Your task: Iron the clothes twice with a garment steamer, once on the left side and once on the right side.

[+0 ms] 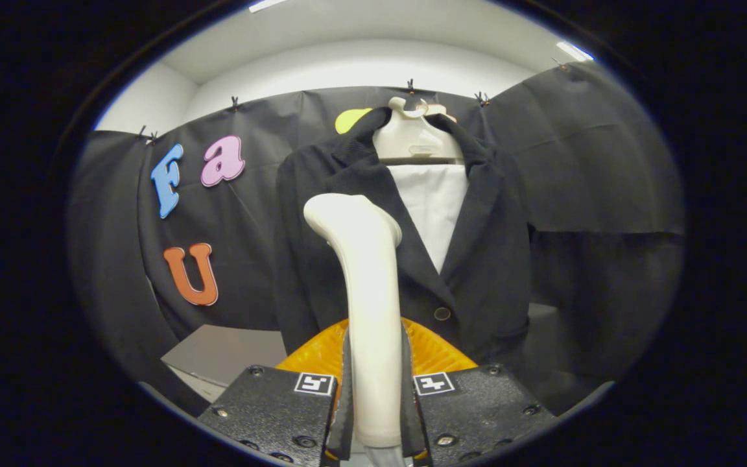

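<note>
The steamer [366, 305] stands upright between the gripper's [373, 402] fingers, both pressing its handle from either side. Its head rises ahead of the fingers, in front of the jacket [477, 259], over the jacket's left half as seen from the gripper. The jacket hangs on a hanger [415, 139] against the booth wall [581, 168], with a shirt [435, 201] inside its open collar. A table [224, 353] lies low, left of the jacket.

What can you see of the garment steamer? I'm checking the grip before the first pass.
The garment steamer is a cream, smooth, plastic-looking wand standing upright, its rounded head bent toward the dark jacket on the hanger. The gripper is shut on its handle, both fingers pressing its sides. An orange ribbed part sits behind its base.
</note>
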The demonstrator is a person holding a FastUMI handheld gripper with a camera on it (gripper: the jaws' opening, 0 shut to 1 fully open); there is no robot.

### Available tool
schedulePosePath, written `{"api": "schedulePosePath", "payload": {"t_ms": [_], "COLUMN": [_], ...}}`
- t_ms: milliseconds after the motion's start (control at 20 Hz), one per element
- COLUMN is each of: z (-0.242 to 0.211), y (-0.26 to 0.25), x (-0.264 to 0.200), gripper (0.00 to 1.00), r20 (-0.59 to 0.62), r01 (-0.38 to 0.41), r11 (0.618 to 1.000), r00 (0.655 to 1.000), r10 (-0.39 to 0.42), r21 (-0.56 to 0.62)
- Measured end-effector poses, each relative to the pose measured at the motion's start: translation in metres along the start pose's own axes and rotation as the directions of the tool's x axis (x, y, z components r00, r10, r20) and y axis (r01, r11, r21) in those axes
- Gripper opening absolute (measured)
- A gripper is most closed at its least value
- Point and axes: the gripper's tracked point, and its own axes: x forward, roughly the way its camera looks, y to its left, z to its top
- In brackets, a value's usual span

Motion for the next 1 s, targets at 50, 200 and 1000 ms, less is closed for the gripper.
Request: {"api": "schedulePosePath", "payload": {"t_ms": [50, 200, 1000], "z": [-0.005, -0.022, -0.124], "y": [-0.002, -0.007, -0.021], "x": [0.000, -0.002, -0.012], "gripper": [0.32, 0.32, 0.32], "r20": [-0.008, -0.033, -0.188], "r01": [0.005, 0.015, 0.058], "r11": [1.000, 1.000, 0.998], "r00": [1.000, 0.999, 0.980], "r10": [-0.005, -0.016, -0.062], "r21": [-0.003, -0.012, -0.026]}}
